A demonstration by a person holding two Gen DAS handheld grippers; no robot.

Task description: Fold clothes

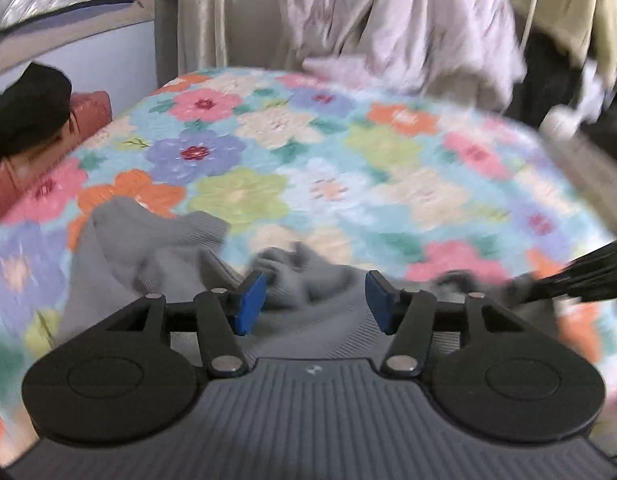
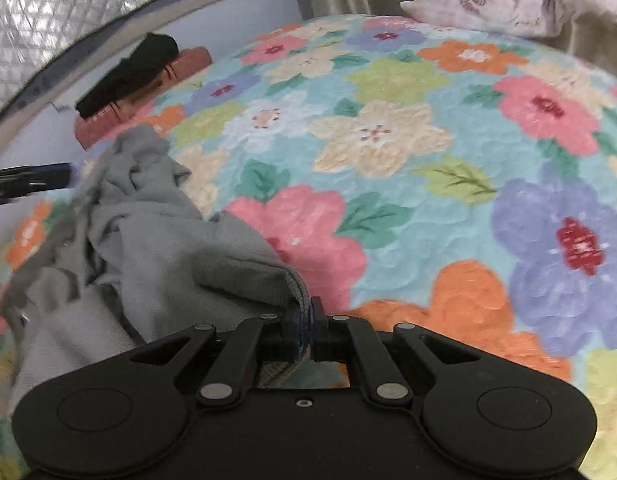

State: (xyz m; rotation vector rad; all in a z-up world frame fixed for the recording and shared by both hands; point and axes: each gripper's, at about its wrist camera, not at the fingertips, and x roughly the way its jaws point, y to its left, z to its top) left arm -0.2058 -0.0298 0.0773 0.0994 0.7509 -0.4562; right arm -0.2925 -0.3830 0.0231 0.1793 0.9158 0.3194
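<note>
Floral bedspread (image 2: pixel 388 136) beneath downward-tilted tongs (image 2: pixel 304 320)

Bedspread (image 2: pixel 388 136): floral, many-coloured | Pillow (image 2: pixel 488 4): pale pink print, at far edge | Cushion (image 1: pixel 40 160): red, at left edge | Black item (image 2: pixel 128 74): lies on cushion | Curtain (image 1: pixel 200 16): beige, behind

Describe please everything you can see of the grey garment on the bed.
The grey garment is one soft, finely ribbed knit piece, crumpled and unfolded, lying in a heap on the flowered bedcover. One thicker hemmed edge is lifted and pinched in the right gripper. The left gripper hangs over another part with its jaws apart and gripping nothing. What kind of garment it is cannot be told.
</note>
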